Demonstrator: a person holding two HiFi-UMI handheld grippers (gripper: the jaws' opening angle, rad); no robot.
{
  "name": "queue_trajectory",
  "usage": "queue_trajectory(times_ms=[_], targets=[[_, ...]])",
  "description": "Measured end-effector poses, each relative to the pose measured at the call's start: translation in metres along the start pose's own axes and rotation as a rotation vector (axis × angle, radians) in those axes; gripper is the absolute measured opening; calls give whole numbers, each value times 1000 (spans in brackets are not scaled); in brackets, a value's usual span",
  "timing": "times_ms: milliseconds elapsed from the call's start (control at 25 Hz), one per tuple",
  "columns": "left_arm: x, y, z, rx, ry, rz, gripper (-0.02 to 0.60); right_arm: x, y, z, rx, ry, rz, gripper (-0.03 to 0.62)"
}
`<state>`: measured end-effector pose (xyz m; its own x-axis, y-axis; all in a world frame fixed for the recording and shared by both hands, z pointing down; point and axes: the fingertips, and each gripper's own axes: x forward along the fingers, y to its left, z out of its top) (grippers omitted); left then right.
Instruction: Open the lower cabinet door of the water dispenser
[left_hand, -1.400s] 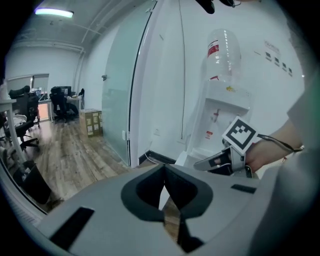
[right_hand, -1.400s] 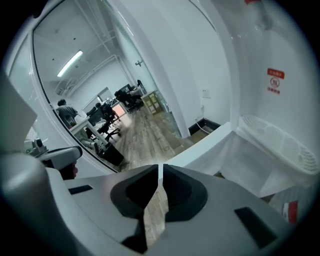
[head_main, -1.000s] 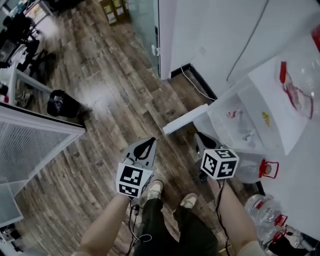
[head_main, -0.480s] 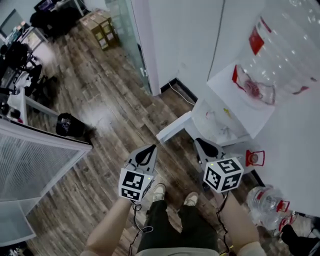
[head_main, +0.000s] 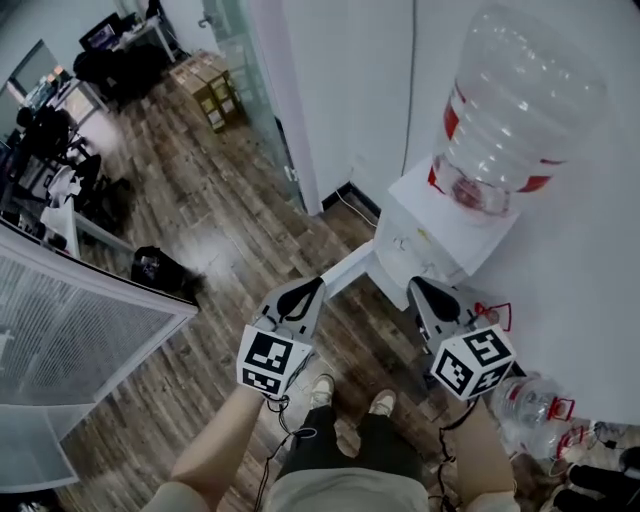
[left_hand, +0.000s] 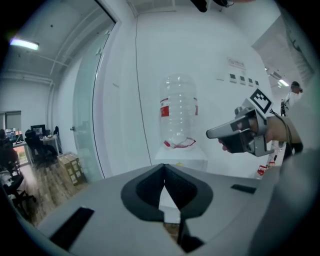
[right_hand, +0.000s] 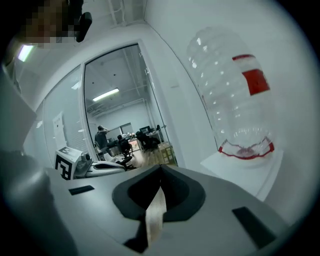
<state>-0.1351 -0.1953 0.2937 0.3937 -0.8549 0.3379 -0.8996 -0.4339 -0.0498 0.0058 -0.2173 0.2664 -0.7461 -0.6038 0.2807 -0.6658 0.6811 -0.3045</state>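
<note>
Count: one water dispenser (head_main: 425, 240), one bottle (head_main: 515, 100) on it, one lower cabinet door (head_main: 350, 270), two grippers.

Jaws of left gripper (head_main: 310, 290): grey plastic, clenched tip to tip, nothing between them. Jaws of right gripper (head_main: 422, 292): pressed together, empty. Both hang in the air above the wood-plank floor (head_main: 250, 220), apart from the dispenser.

Water dispenser: white, boxy, against the white wall.

Bottle: clear ribbed plastic with a red label band, neck down in the dispenser's top. It looks empty.

Lower cabinet door: flat white panel, swung out from the dispenser's lower front over the floor. In the head view its outer end shows just beside the left gripper's tip.

On the floor at the dispenser's right side are at least two clear spare bottles (head_main: 525, 402) with red fittings. One black bin (head_main: 160, 268) stands towards the floor's left edge.
</note>
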Motion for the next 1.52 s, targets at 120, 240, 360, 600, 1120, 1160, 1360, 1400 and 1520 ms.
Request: queue_trajectory(times_ms=[120,240,360,600,1120,1160,1360,1400,1520], targets=[[-7,-11,41,18,-47,-12,6,-28,6,34,-24,-67,3,6],[-13,-23,73,45,-83,-31,6,-58,12,56,-55,-119,-10,6],[-23,-37,107,98,-117,-34,6,-88,18,74,-122,-142,-39,8],[-55,-68,179,126,-257,-77,6,-135,35,102,-226,-178,-107,6],[-108,-110,240,182,-367,-112,6,-220,92,189,-360,-391,-166,6],[-111,-111,241,185,-369,-114,6,-225,95,193,-373,-401,-175,6],[-115,-120,244,200,-366,-123,6,-247,102,208,-402,-453,-212,6],[-115,-121,243,202,-362,-123,6,-248,101,208,-402,-457,-213,6],[-115,-121,243,200,-355,-116,6,-250,98,203,-410,-444,-218,6]])
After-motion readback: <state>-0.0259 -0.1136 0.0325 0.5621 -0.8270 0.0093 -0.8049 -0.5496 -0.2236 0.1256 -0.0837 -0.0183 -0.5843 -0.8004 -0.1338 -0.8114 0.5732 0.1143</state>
